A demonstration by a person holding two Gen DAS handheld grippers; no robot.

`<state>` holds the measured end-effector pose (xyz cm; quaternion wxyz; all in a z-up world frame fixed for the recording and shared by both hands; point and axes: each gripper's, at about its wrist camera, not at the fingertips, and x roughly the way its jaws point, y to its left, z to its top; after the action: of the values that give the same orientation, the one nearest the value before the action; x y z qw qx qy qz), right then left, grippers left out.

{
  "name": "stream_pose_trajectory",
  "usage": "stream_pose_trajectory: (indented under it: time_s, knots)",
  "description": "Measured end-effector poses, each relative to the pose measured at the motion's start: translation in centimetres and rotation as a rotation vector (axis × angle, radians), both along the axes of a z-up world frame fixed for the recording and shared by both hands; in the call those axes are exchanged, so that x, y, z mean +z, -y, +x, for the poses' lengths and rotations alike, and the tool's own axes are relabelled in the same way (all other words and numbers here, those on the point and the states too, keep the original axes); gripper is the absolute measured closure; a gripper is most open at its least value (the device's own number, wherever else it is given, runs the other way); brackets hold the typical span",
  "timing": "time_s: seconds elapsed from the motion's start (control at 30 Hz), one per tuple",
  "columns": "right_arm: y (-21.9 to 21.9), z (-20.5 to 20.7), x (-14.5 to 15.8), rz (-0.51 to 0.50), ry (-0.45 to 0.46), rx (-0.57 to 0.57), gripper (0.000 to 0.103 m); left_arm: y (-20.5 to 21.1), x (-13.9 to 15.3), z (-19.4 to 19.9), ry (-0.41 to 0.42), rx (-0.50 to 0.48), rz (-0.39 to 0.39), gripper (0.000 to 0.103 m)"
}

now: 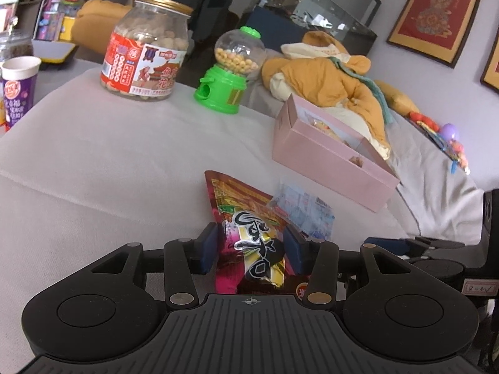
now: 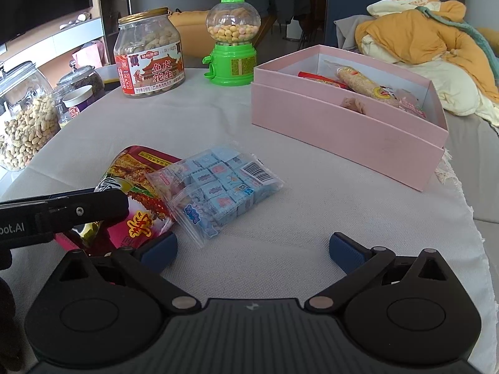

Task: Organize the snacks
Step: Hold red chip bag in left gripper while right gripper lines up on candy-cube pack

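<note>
Red snack pouch [image 1: 249,246] lies on the table cloth [image 1: 109,171], between the left gripper [image 1: 254,249] pads, contact unclear. Blue candy bag [image 2: 215,193] overlaps it; lifting may drag that. Right gripper [image 2: 252,249] spread, empty.

Bare cloth [image 2: 296,224] lies open toward the pink box [image 2: 343,131] (the blue candy bag [image 2: 218,193] crowds the left)

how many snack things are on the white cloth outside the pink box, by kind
Loose packets: 2, the red snack bag and the clear bag of blue candies
Jars: 1, the peanut jar with the gold lid
Candy dispensers: 1, the green one
Total: 4
</note>
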<state>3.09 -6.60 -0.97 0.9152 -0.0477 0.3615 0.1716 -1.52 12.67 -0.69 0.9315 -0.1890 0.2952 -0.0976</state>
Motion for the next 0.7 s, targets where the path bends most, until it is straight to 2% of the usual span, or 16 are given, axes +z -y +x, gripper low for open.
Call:
stream_pose_trajectory:
  time_s: [0.07, 0.23, 0.33, 0.6, 0.7]
  knots:
    - [0.1, 0.0, 0.0, 0.000, 0.000, 0.001, 0.000, 0.2, 0.0, -0.1, 0.001, 0.001, 0.013, 0.052]
    - [0.1, 0.0, 0.0, 0.002, 0.000, 0.002, 0.000, -0.2, -0.2, -0.5, 0.007, 0.017, -0.026, 0.053]
    - [0.0, -0.2, -0.1, -0.002, 0.005, -0.008, 0.000, 0.2, -0.1, -0.6, 0.009, 0.018, -0.004, 0.052]
    - [-0.1, 0.4, -0.1, 0.000, 0.001, -0.022, 0.000, -0.9, -0.4, -0.1, 0.002, 0.024, -0.090, 0.055]
    - [0.0, 0.3, -0.2, 0.002, 0.003, -0.019, 0.000, -0.4, -0.2, -0.2, -0.002, 0.016, -0.059, 0.055]
